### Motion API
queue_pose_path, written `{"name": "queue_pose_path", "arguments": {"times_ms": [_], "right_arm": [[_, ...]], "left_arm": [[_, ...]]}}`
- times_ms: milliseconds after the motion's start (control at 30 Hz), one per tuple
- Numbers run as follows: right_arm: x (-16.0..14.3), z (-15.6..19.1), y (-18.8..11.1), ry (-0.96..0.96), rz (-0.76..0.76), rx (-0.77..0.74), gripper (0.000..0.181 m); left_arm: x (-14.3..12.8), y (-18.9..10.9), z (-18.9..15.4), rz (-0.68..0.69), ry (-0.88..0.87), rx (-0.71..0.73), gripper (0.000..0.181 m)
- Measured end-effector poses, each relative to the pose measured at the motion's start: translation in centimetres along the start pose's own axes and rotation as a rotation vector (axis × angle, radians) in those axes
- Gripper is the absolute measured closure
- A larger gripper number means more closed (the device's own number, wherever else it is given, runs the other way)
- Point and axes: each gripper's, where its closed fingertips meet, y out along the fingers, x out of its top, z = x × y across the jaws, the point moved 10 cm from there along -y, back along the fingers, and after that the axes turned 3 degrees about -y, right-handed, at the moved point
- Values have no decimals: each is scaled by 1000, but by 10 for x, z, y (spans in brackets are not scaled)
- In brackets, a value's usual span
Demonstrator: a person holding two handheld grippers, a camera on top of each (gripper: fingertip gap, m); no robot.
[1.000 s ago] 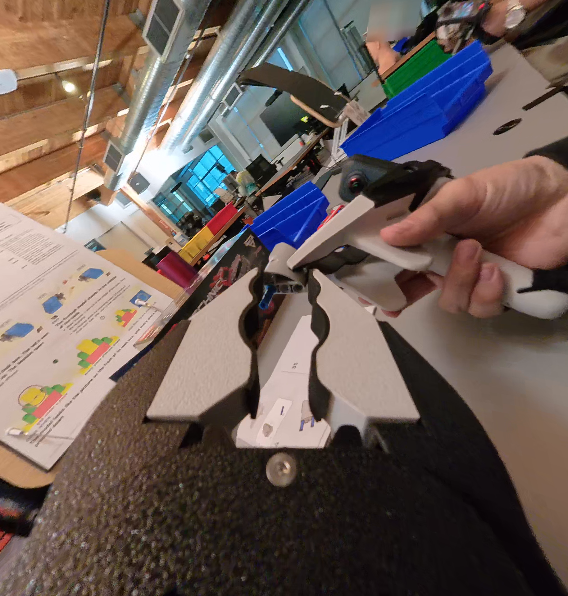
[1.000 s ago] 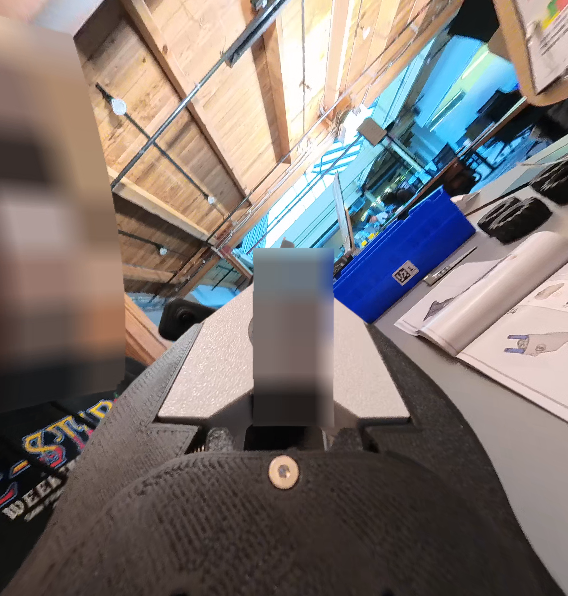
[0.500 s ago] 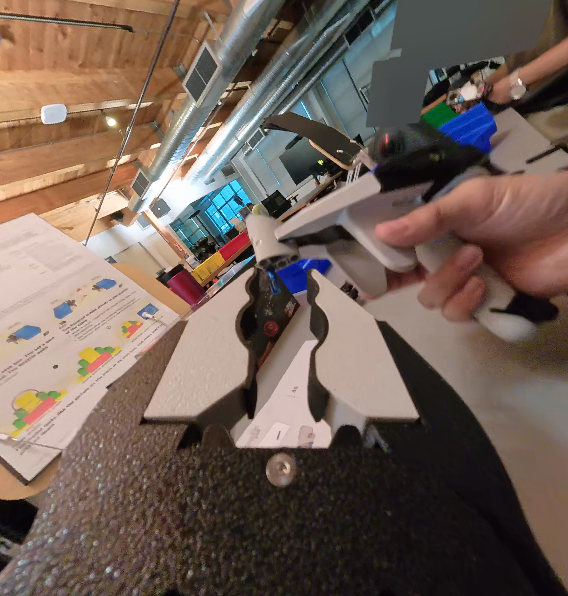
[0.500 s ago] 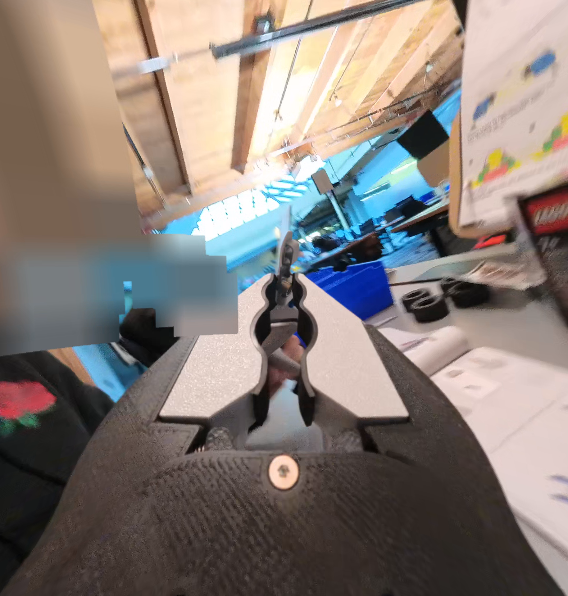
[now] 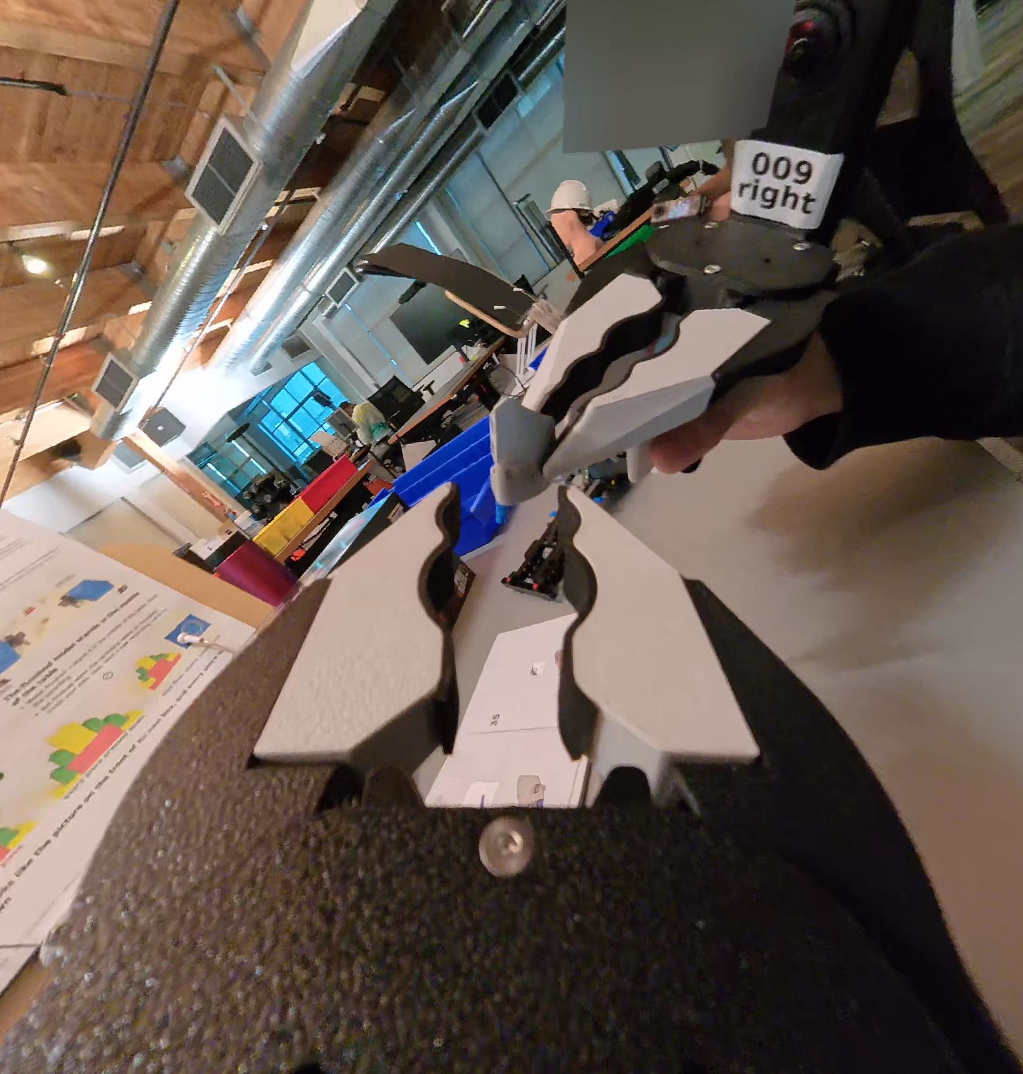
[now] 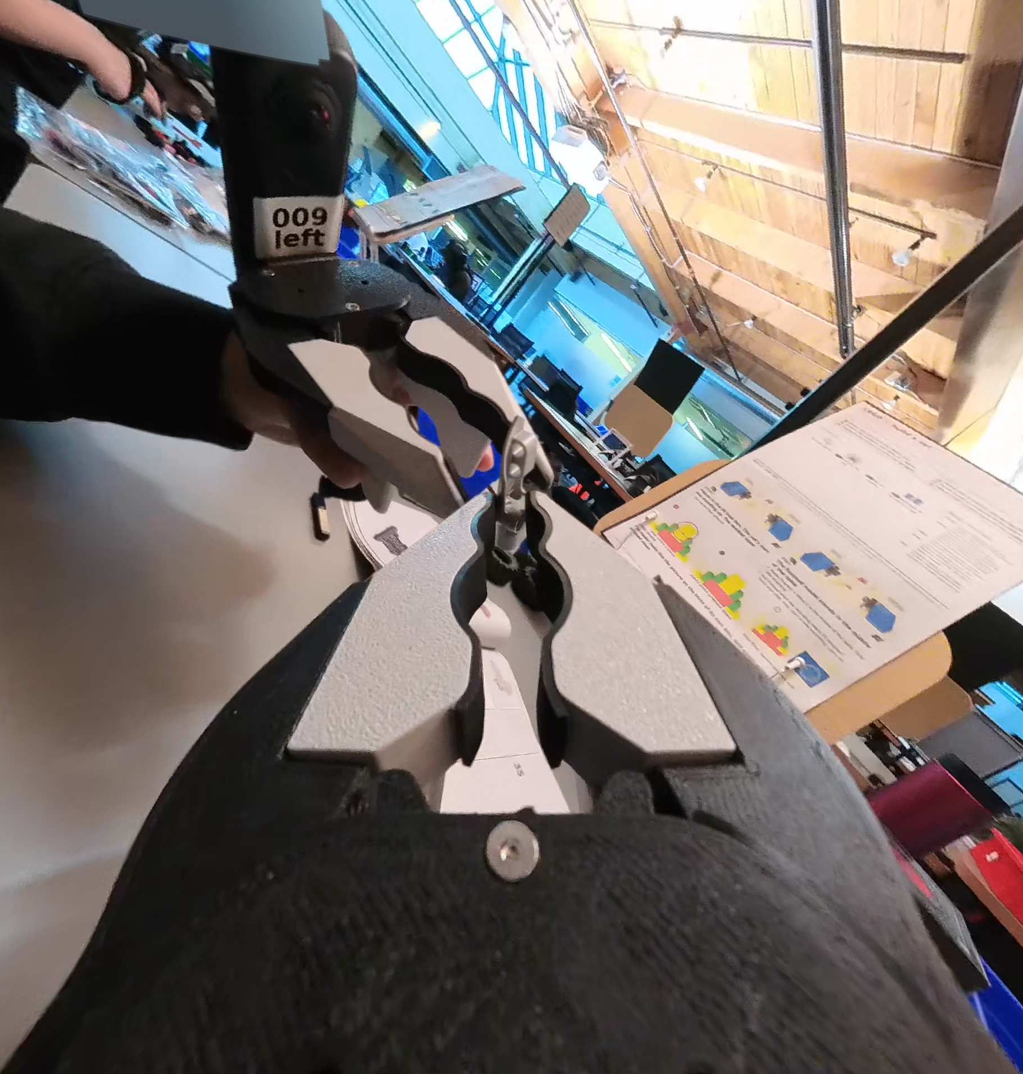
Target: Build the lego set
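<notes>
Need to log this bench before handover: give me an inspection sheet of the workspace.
Surface: grey table.
Job's things: grey lego piece in right gripper; black lego assembly and open instruction booklet on the table.
Clutter: printed sheet on cardboard; blue bins beyond.
Grippers: left gripper open, empty, near the piece; right gripper shut on it.
Cables: nothing seen.
Surroundings: wooden ceiling, metal ducts.

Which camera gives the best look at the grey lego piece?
The right wrist view: the grey lego piece stands edge-on with its holes visible. The left wrist view shows only its flat face, partly covered by the right gripper.
</notes>
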Motion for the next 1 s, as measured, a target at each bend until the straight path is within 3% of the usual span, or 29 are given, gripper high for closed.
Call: {"name": "queue_pose_path", "arguments": {"times_ms": [200, 333, 633, 867, 1000], "right_arm": [[-1, 5, 0, -23, 29, 147, 174], [-3, 9, 0, -6, 41, 237, 174], [-6, 8, -1, 77, -10, 240, 173], [-4, 10, -4, 166, -49, 381, 175], [-7, 6, -2, 171, -25, 320, 174]], "left_arm": [[9, -8, -2, 13, 52, -122, 155], [6, -11, -5, 48, 21, -224, 170], [3, -10, 1, 16, -155, -277, 171], [-1, -9, -4, -46, -285, -406, 172], [-4, -13, 3, -28, -311, -357, 171]]}}
